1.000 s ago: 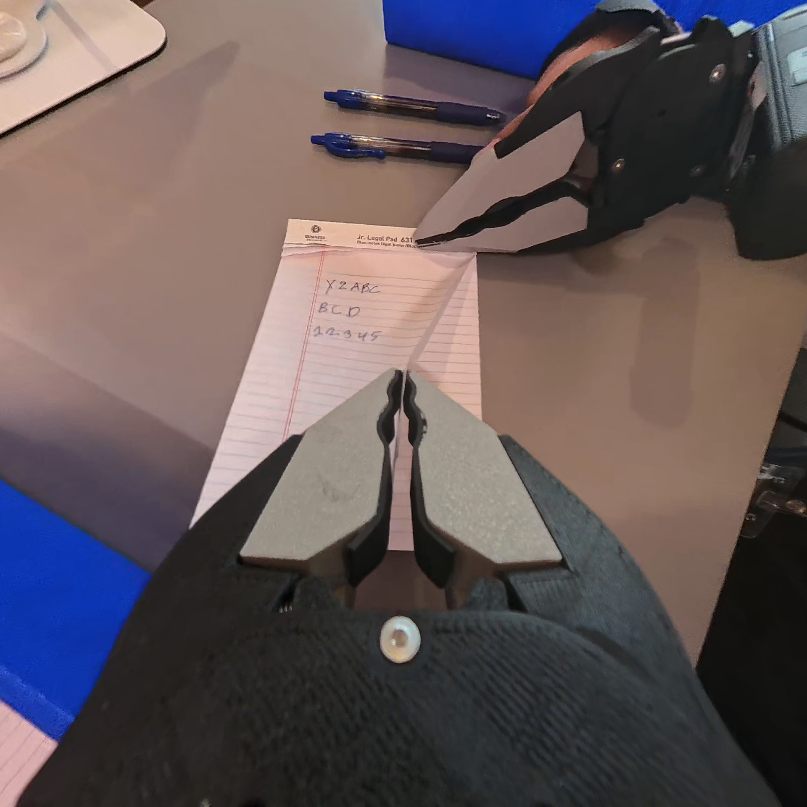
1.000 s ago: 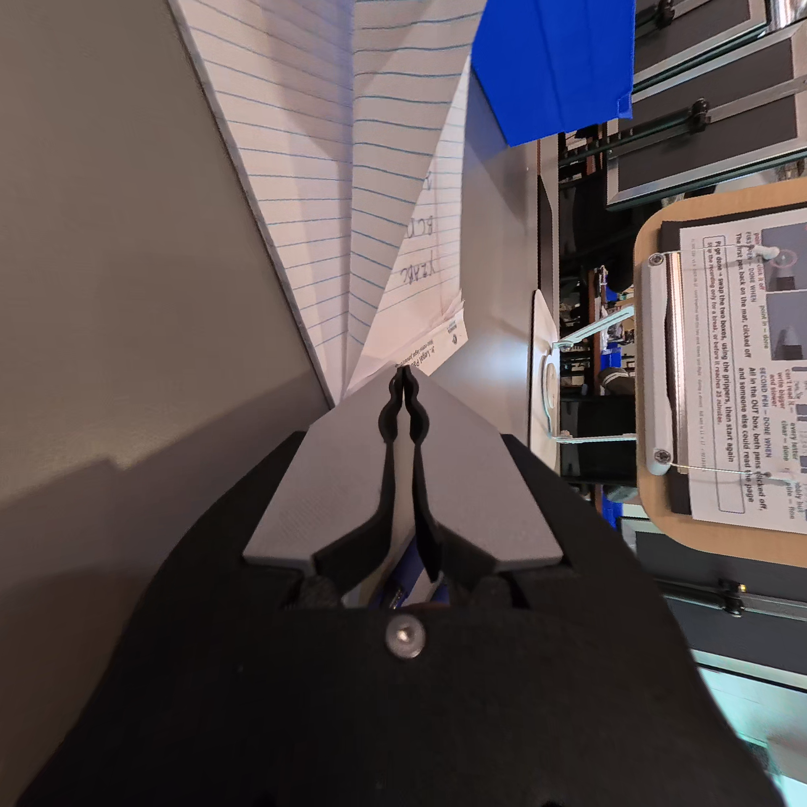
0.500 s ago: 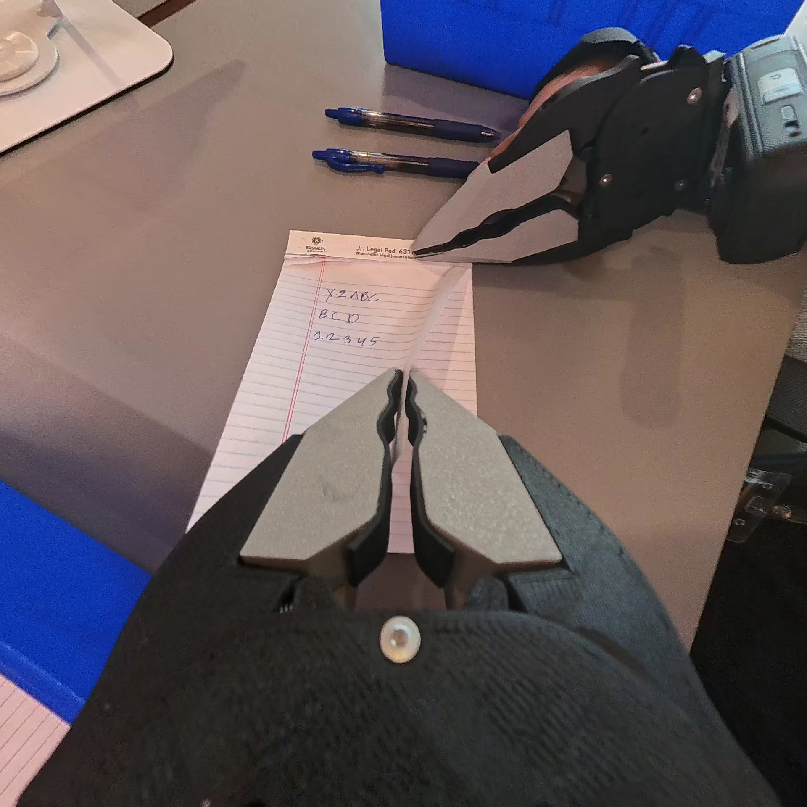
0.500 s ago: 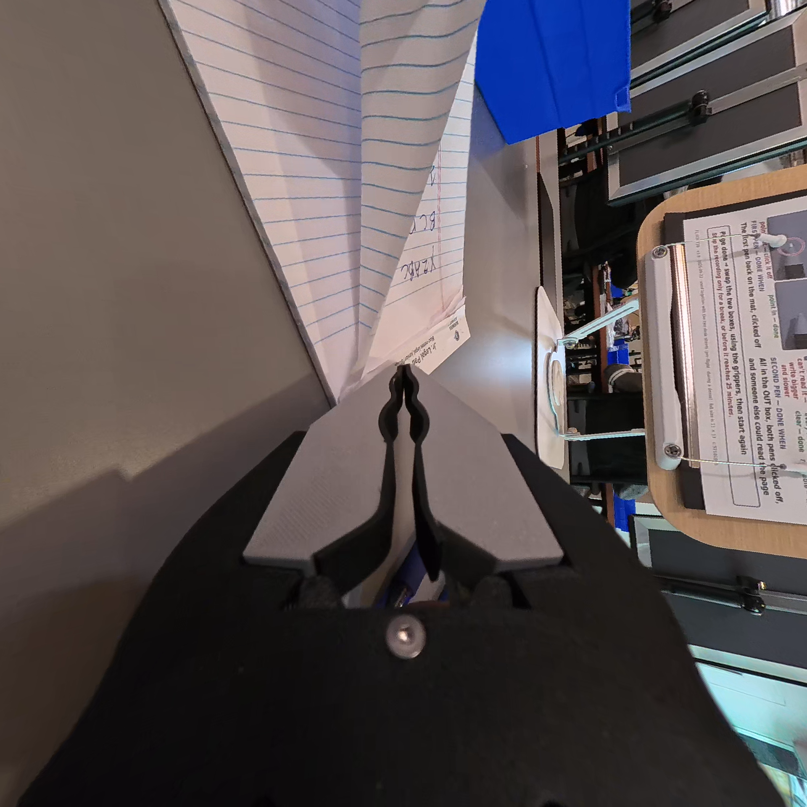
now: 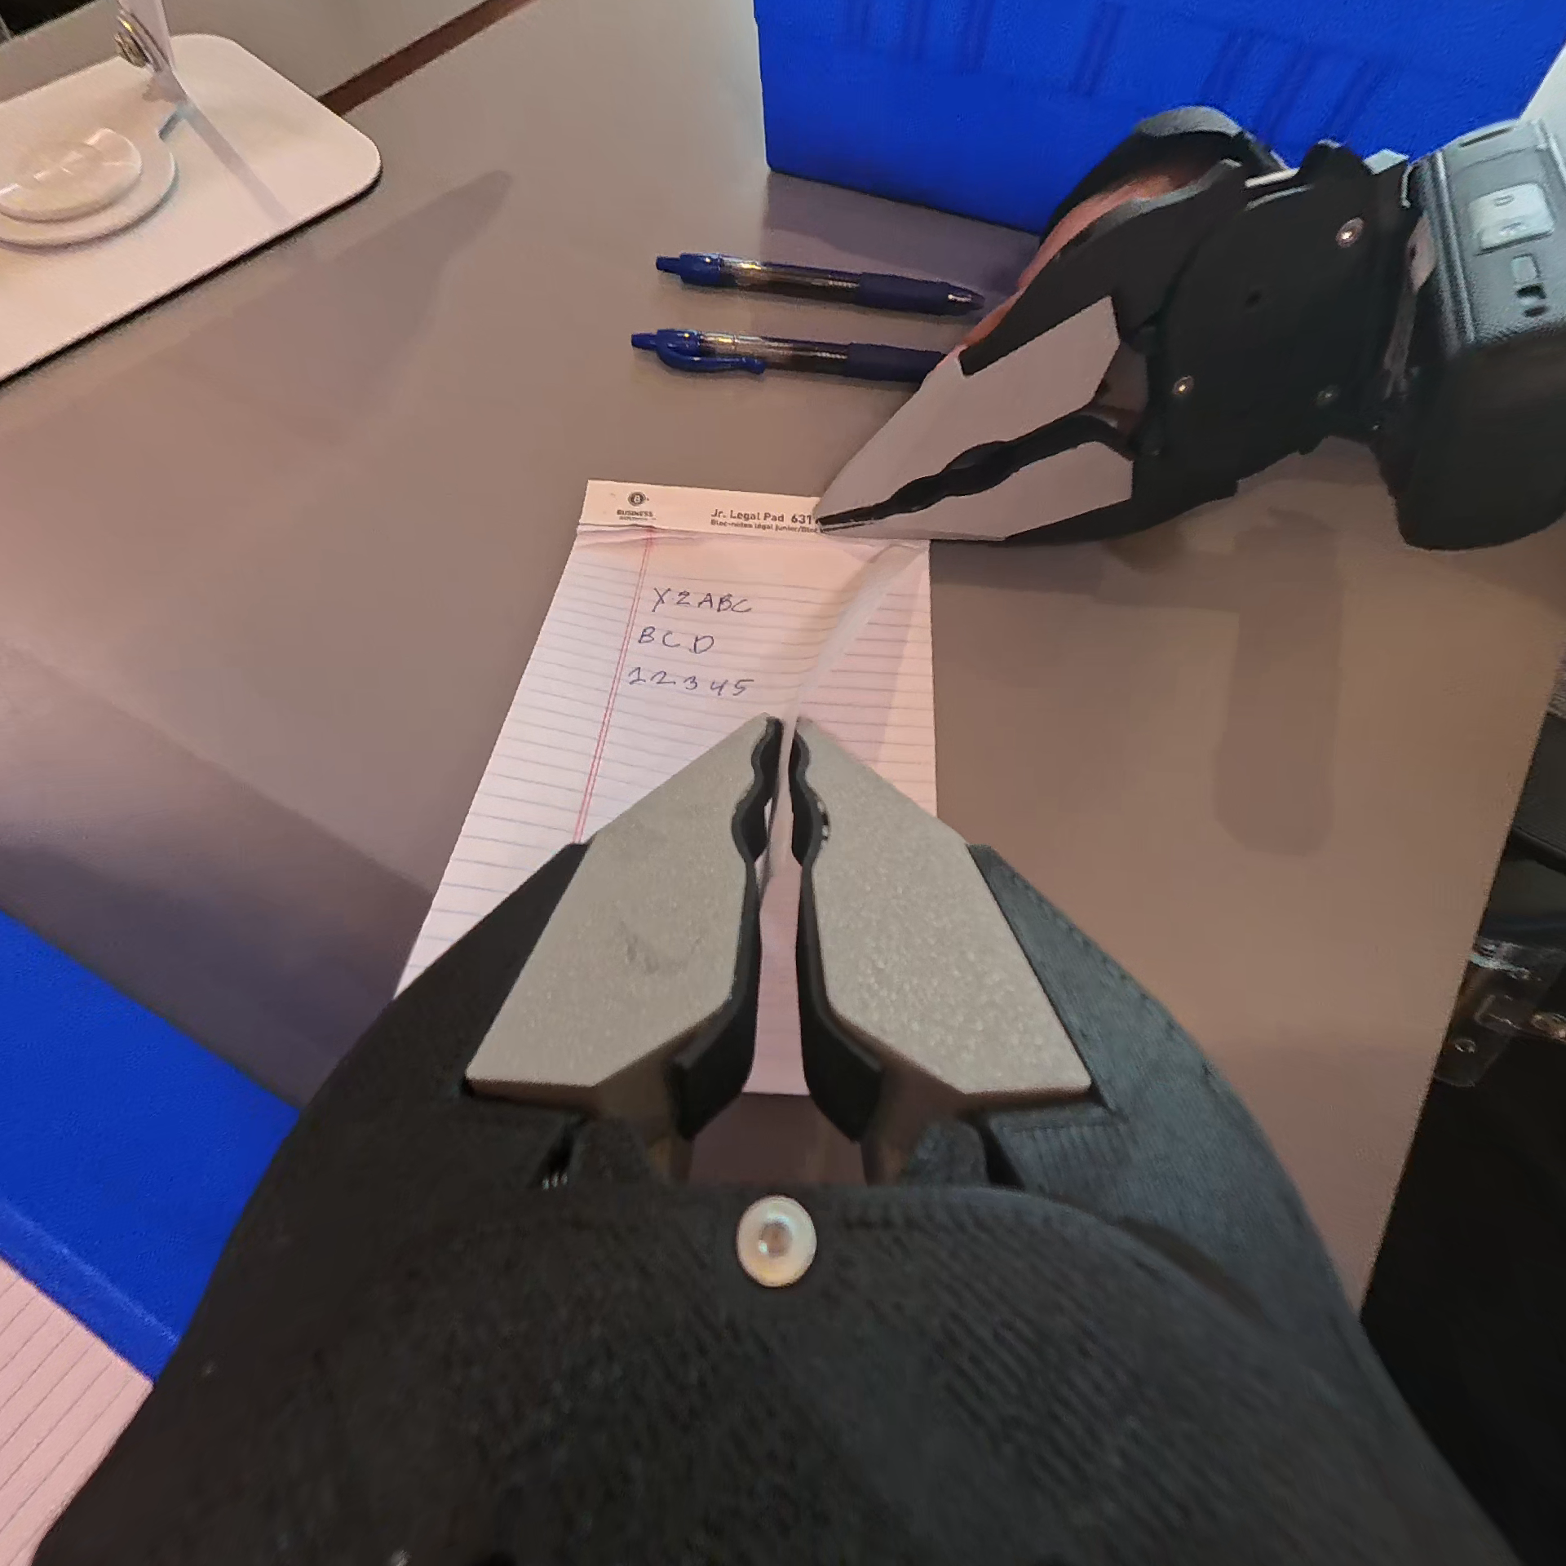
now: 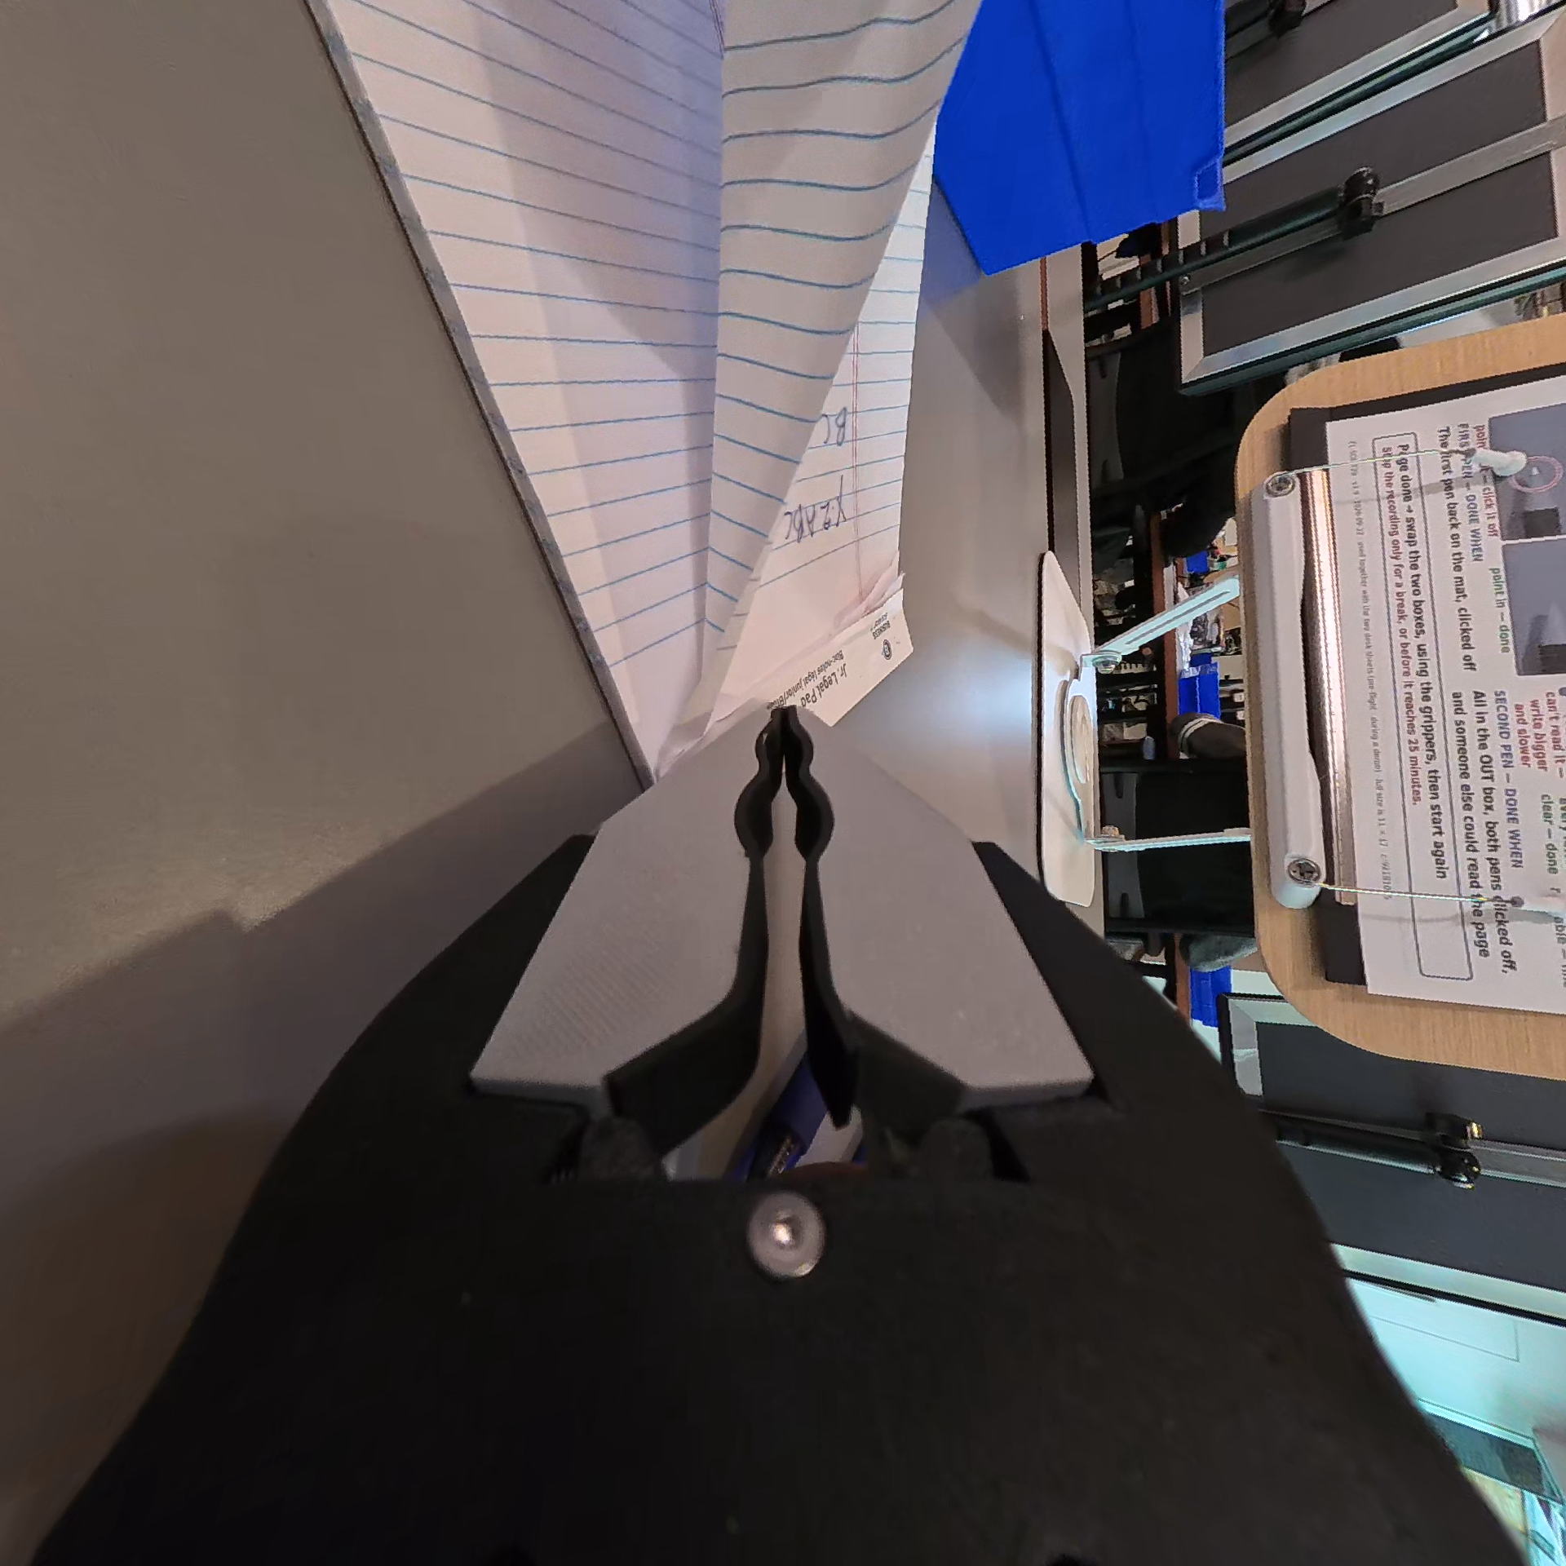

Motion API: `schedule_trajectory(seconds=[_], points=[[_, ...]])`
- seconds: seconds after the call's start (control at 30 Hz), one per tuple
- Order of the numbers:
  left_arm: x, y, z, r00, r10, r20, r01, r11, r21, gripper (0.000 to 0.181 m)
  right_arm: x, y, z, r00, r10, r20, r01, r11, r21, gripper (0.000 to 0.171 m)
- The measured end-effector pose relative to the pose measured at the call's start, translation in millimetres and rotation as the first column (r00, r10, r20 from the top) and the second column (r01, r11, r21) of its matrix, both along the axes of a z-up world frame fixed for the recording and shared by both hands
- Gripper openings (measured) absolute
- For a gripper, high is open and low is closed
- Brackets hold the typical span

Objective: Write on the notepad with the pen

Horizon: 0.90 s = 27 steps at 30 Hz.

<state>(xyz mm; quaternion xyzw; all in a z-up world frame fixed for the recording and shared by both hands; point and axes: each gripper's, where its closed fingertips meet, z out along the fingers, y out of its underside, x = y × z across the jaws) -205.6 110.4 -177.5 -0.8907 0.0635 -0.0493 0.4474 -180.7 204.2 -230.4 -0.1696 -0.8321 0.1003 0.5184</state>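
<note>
Mat: a pale mat [image 5: 254, 182] with a clear stand lay well to the left of the notepad, at the far corner of the grey counter [image 5: 297, 508].

Notepad: the lined notepad [image 5: 678, 737] lay flat mid-counter, three handwritten rows on its top sheet [image 5: 835, 644], which was lifted along its right edge.

Left gripper: the left gripper [image 5: 784, 746] sat over the notepad's near half, its fingers [image 5: 661, 924] drawn together on the raised edge of that sheet, only a thin slot between them.

Pens: two blue pens [image 5: 813, 284] lay side by side on the counter just beyond the notepad's top edge, gripped by neither tool.

Right gripper: the right gripper [image 5: 826, 521] lay low at the notepad's top right corner, fingers clamped on the sheet's corner by the binding strip; the right wrist view showed the same pinch [image 6: 784, 720], the paper fanned up ahead of it.

Bin: a blue bin [image 5: 1102, 93] stood beyond the pens, farther from the notepad.

Step in hand: judged from the two pinches, the written page was being turned or torn off rather than written on, so a fresh line had not begun.

Next move: it likely called for clearing the sheet without creasing it, releasing it, then picking up a pen from beyond the notepad.
</note>
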Motion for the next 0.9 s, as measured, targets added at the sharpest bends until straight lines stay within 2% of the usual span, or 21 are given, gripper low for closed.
schedule_trajectory(seconds=[0.2, 0.33, 0.4, 0.6, 0.7, 0.77, 0.83, 0.9], points=[[-2, 2, 3, 1.000, 0.026, 0.002, -0.027, 1.000, 0.012, 0.000, 0, 0, 0, 1.000, -0.003, -0.003, 0.003, 1.000, 0.013, 0.000], [-39, -11, 46, 0.986, 0.150, 0.074, -0.160, 0.973, 0.165, 0.000, 0, 0, 1, 1.000, -0.002, -0.013, 0.002, 1.000, 0.018, 0.000], [-56, -27, 56, 0.980, 0.191, 0.060, -0.198, 0.967, 0.161, 0.000, -1, 0, 1, 1.000, -0.001, -0.019, 0.002, 1.000, 0.020, 0.000], [-83, -60, 104, 0.963, 0.261, 0.063, -0.268, 0.923, 0.276, 0.000, -2, 2, 1, 1.000, -0.020, -0.008, 0.020, 1.000, 0.014, 0.000], [-73, -61, 122, 0.971, 0.229, 0.068, -0.238, 0.916, 0.322, 0.000, -2, 3, 2, 0.999, -0.054, 0.005, 0.054, 0.997, -0.047, 0.000], [-61, -53, 122, 0.978, 0.202, 0.044, -0.206, 0.926, 0.317, 0.000, -5, 6, 13, 0.995, -0.101, -0.011, 0.100, 0.991, -0.089, 0.000], [-49, -40, 116, 0.983, 0.183, 0.011, -0.177, 0.933, 0.314, 0.000, -7, 5, 38, 0.989, -0.140, -0.046, 0.125, 0.961, -0.245, 0.000], [-39, -23, 106, 0.984, 0.176, -0.010, -0.164, 0.937, 0.310, 0.000, -7, 8, 61, 0.978, -0.207, -0.033, 0.168, 0.869, -0.464, 0.000]])
